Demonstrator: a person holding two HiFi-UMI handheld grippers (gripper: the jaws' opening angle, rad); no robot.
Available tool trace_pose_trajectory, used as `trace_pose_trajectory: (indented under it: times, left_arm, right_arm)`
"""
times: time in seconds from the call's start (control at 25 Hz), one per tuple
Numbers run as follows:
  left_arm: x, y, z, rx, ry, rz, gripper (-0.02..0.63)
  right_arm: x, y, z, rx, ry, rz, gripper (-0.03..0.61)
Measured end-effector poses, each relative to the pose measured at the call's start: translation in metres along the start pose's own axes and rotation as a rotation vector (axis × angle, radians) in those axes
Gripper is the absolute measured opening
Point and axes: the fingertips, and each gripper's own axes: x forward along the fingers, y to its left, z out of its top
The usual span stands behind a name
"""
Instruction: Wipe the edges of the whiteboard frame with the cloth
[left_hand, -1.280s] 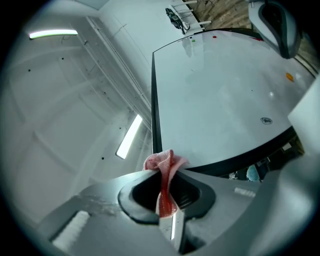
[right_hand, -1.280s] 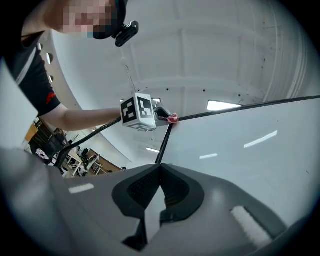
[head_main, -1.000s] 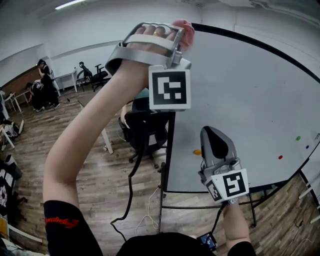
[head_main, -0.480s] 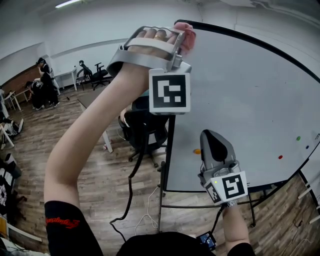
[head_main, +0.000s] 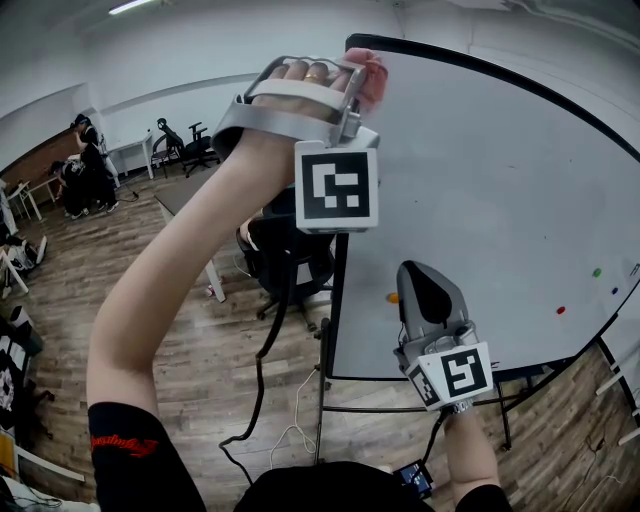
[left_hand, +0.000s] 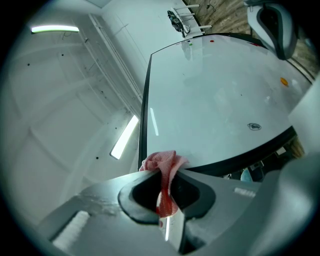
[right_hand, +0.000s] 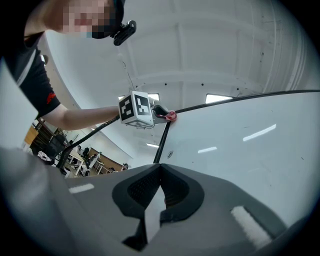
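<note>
While left hand-held gripper (left_hand: 166, 175) clamps pink cloth (left_hand: 162, 162) at whiteboard frame (left_hand: 145, 100) corner, right hand-held gripper (right_hand: 159, 170) hangs closed, empty

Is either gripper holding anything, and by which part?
The left gripper pinches the pink cloth by a bunched fold, a wad sticking out past its tips. The right gripper is shut on nothing.

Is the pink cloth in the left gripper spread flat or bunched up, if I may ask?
Bunched up: the cloth shows as a crumpled wad pinched between the jaws of the left gripper.
</note>
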Motion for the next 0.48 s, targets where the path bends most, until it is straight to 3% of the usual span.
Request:
trace_pose_trajectory:
  times: [0.48]
  left_arm:
    - [-0.006,-0.012,0.001,0.003,0.001,-0.027,0.046]
  right_arm:
    - [-0.005,0.003,-0.003,0.009,0.008,0.003,0.002]
